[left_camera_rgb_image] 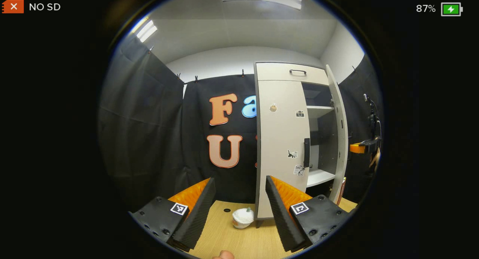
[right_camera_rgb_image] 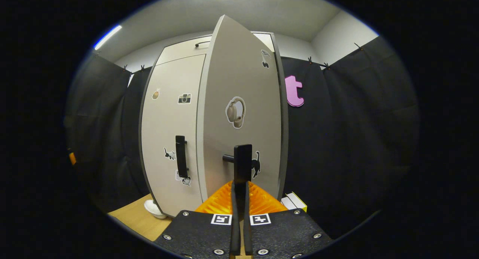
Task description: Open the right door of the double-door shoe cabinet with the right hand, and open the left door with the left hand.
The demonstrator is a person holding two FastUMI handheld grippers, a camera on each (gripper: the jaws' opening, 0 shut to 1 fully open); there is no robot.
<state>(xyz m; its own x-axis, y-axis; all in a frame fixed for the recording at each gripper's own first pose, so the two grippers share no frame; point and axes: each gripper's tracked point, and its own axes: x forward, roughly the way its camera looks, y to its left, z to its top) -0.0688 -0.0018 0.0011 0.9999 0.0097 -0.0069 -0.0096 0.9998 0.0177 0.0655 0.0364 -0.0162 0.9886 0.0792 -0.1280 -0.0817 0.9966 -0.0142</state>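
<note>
My right tongs [right_camera_rgb_image: 239,199] are pressed together on the black handle [right_camera_rgb_image: 243,164] of the right door [right_camera_rgb_image: 239,83], both pads pinching the bar from either side, which I judge is the grip I need to swing that door on its hinge; my left tongs [left_camera_rgb_image: 239,210] are spread wide with nothing between them, held back from the cabinet, and I take that as waiting for their turn. The shoe cabinet [left_camera_rgb_image: 295,139] stands on the wooden table [left_camera_rgb_image: 224,236] at the far side, right of centre in the left gripper view. Its right door stands well open, edge-on in that view, so the shelves [left_camera_rgb_image: 320,109] inside show, and in the right gripper view its face rises directly ahead of my closed fingers, angled off the cabinet front. The left door [left_camera_rgb_image: 280,146] is flat against the cabinet, unopened, and its handle [left_camera_rgb_image: 306,152] sits along its right edge, above and a little right of the gap in my left tongs and well apart from them; my guess is I must carry the left tongs forward and up to reach it. The same handle [right_camera_rgb_image: 181,156] shows left of my right tongs in the right gripper view. A small white bowl-like thing [left_camera_rgb_image: 242,218] rests on the table near the cabinet's foot, between the left fingers in the left gripper view.
</note>
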